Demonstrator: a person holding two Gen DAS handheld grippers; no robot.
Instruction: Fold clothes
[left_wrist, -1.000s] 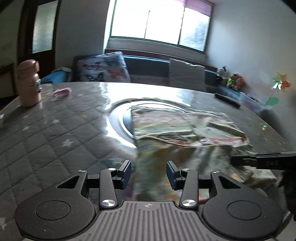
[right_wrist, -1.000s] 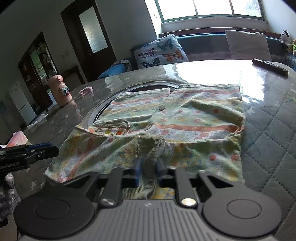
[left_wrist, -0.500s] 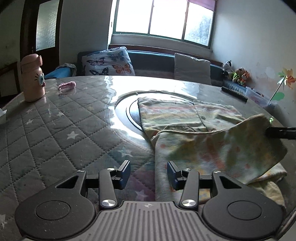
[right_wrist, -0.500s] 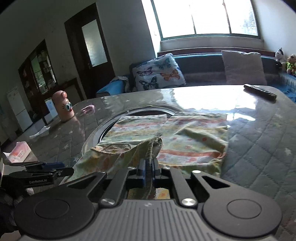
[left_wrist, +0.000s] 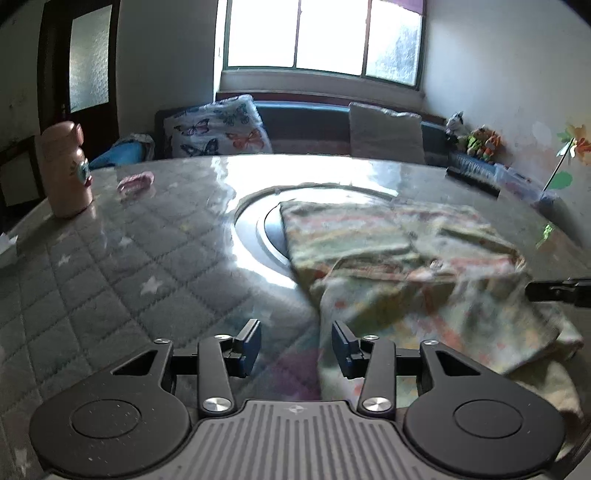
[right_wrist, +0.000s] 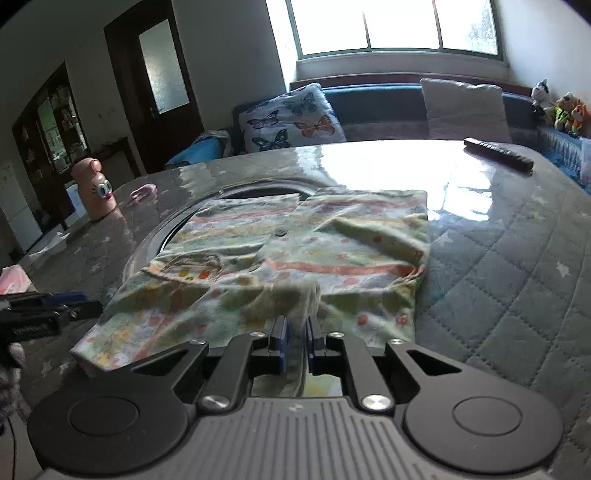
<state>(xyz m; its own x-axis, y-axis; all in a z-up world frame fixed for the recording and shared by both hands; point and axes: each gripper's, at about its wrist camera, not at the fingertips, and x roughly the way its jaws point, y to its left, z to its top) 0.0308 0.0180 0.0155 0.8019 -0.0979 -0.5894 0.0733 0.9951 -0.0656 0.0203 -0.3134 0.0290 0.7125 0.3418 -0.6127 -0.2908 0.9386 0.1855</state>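
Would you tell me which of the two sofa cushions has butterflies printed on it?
The left cushion, nearest the dark door, is covered in blue and orange butterflies; the right cushion is plain pale grey.

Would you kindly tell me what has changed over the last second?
The right hand-held gripper, shut on the shirt, lifted its near edge, then lowered it; the flap now lies on the spread part. The left hand-held gripper stayed open and empty. The bottle and remote did not move.

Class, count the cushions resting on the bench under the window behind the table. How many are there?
2: a white butterfly-print cushion at the bench's left end, and a plain pale grey cushion further right. The table edge may hide others.
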